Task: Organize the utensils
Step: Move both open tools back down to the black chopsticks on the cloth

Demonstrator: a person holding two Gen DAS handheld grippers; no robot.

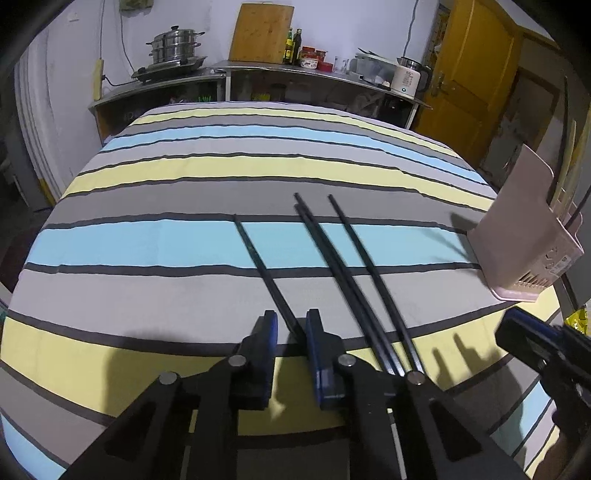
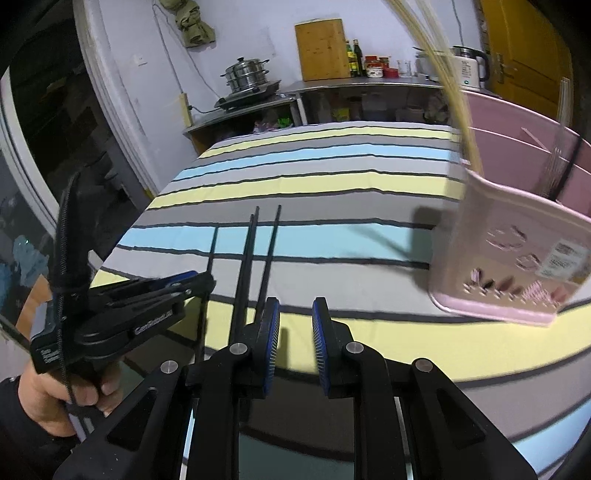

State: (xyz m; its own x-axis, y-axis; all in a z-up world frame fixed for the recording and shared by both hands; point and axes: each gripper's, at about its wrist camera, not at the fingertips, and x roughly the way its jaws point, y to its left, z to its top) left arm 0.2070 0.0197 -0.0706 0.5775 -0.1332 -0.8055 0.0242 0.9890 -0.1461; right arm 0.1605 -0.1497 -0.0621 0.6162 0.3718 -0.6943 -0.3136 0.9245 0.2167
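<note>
Left gripper (image 1: 290, 332) open, jaws straddling lone black chopstick (image 1: 258, 258) for pickup. Right gripper (image 2: 294, 325) open, empty. Remaining three chopsticks (image 1: 343, 266) left of pink utensil holder (image 1: 524, 236).

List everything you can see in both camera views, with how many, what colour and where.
Black chopsticks: four, on the striped cloth; one lies between the left jaws.
Pink plastic utensil holder: one, right side of the cloth, holding pale chopsticks.
Striped tablecloth: one, grey, blue and yellow.
Steel steamer pot: one, back counter, left.
Wooden cutting board: one, against the wall.
White kettle: one, counter, right.
Left gripper: black, blue pads, open around one chopstick.
Right gripper: open, holding nothing.
</note>
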